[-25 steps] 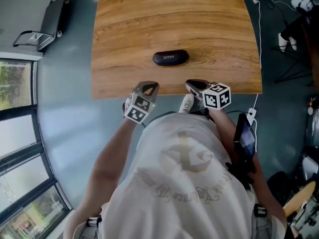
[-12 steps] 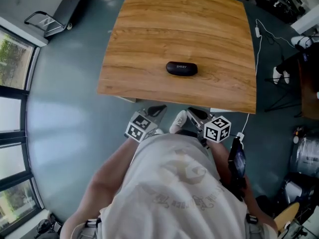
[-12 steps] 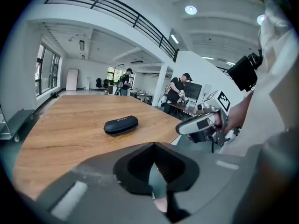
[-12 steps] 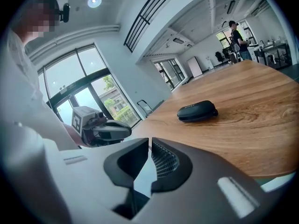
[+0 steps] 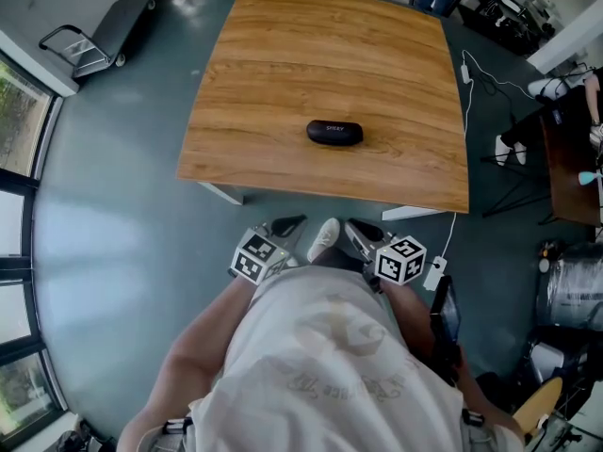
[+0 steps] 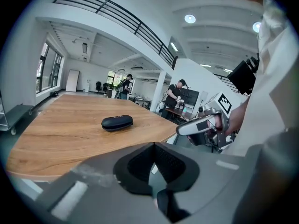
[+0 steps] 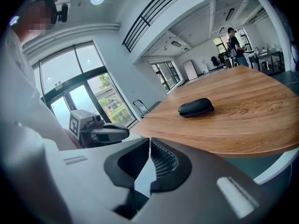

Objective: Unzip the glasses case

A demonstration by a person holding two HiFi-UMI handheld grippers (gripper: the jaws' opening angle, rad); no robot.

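Observation:
The black glasses case (image 5: 334,132) lies closed on the wooden table (image 5: 283,64), a little nearer the front edge than the middle. It also shows as a small dark oval in the left gripper view (image 6: 117,122) and the right gripper view (image 7: 196,107). My left gripper (image 5: 290,224) and right gripper (image 5: 356,231) are both held close to the person's body, short of the table's front edge and well away from the case. Each is shut with nothing between its jaws, as the left gripper (image 6: 153,144) and right gripper (image 7: 149,141) show in their own views.
A folded chair (image 5: 85,50) stands on the floor at the far left. Cables and a white power strip (image 5: 435,273) lie to the right of the table. A white shoe (image 5: 325,238) shows between the grippers. People stand beyond the table's far end (image 6: 176,93).
Both grippers have drawn back from the table's front edge toward the person's body, and a strip of floor now lies between them and the table. The case has not moved.

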